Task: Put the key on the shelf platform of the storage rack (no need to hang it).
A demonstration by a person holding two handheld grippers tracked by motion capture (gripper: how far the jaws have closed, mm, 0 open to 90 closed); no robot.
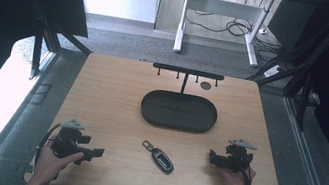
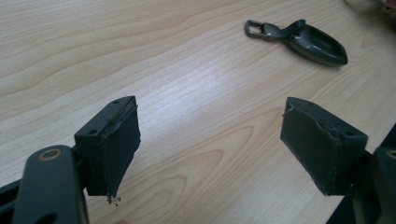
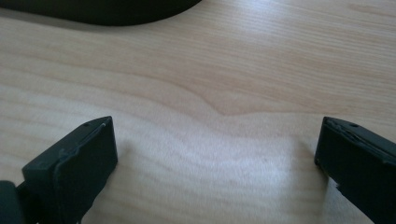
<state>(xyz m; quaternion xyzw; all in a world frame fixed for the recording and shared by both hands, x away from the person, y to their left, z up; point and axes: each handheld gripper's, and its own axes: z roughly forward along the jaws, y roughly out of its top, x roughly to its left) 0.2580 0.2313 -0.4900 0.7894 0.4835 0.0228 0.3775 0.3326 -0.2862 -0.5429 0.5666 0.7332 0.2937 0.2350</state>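
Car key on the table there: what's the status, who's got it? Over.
Left gripper open, right gripper open, both empty, low at the table's near edge. Car key lies flat between them, untouched. Black oval tray behind it, nothing blocking either approach.

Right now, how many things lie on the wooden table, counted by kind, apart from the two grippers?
Dark grey car key fob with a metal loop: 1
Black oval tray: 1
Black T-shaped rack with small hooks: 1
Small dark round disc beside the rack's post: 1
Total: 4
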